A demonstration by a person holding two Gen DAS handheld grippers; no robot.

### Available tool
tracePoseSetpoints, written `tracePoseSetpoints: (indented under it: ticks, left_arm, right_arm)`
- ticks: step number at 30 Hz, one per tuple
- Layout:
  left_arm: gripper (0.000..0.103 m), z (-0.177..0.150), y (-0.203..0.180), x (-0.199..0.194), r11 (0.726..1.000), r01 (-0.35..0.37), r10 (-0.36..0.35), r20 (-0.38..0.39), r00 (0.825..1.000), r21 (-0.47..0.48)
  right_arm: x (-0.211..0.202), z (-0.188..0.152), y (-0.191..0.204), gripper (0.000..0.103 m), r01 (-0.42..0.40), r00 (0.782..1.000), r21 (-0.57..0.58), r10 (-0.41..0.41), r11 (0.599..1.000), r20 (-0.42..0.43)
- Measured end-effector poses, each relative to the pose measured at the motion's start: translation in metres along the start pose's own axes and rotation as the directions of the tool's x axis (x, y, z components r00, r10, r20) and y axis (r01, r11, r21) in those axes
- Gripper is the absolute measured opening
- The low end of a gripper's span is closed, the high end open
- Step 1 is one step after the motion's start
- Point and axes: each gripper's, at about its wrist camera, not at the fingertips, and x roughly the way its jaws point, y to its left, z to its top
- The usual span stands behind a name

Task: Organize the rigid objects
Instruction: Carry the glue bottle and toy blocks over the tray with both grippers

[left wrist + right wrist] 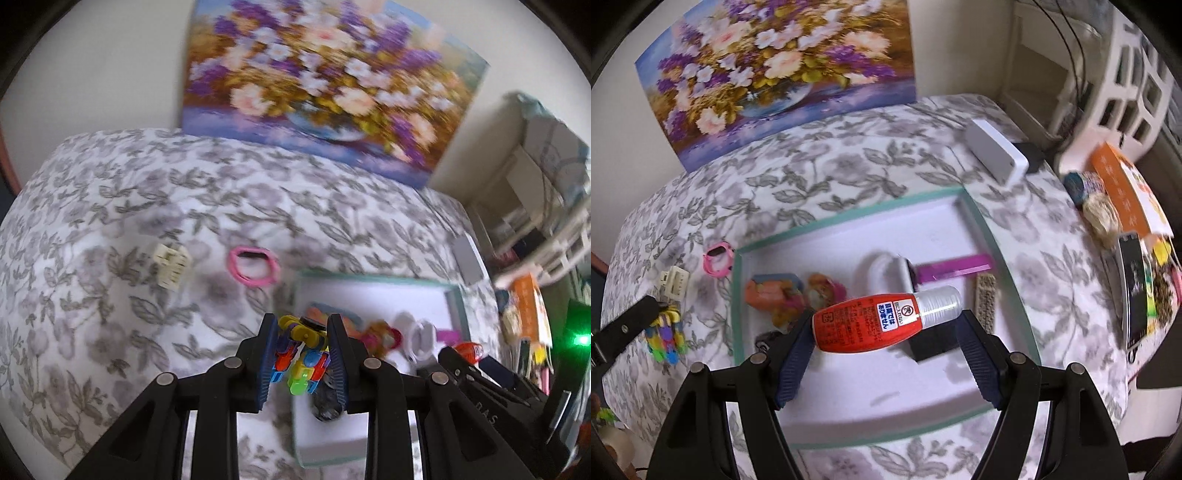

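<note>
right wrist | floral tablecloth [827,177] | flower painting [783,70] | shelving, possibly [1137,88]

A flower painting [783,74] leans against a plain pale wall [110,66] at the back of the desk, which is covered in a grey leaf-patterned cloth [110,206]. White lattice shelving [1134,85] stands to the right, in soft daylight.

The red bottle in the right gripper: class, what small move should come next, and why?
Probably lower the red bottle a little and open the right gripper to set it down. It is held crosswise between the fingers directly over a bare patch of the white tray, where a lint roller and other small items already lie.
</note>
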Motion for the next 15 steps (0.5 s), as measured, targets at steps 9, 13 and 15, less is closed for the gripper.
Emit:
tracePoseSetpoints:
  ticks: [9, 13, 15]
  left_arm:
    - [0.03, -0.036, -0.046, 0.025, 0.994, -0.02, 0.032, -0.104, 0.994, 0.109]
    - [0.03, -0.05, -0.054, 0.037, 0.989, -0.045, 0.065, -0.142, 0.988, 0.139]
    - [0.03, -0.055, -0.056, 0.044, 0.989, -0.044, 0.067, -0.164, 0.984, 0.144]
  right_arm:
    - [0.01, -0.026, -0.013, 0.078, 0.006, 0.998, 0.03, -0.004, 1.0, -0.066]
    - [0.019, -0.03, -0.019, 0.078, 0.011, 0.995, 0.05, -0.006, 0.999, -0.1]
    - [0.023, -0.031, -0.02, 0.078, 0.015, 0.993, 0.051, -0.009, 0.999, -0.116]
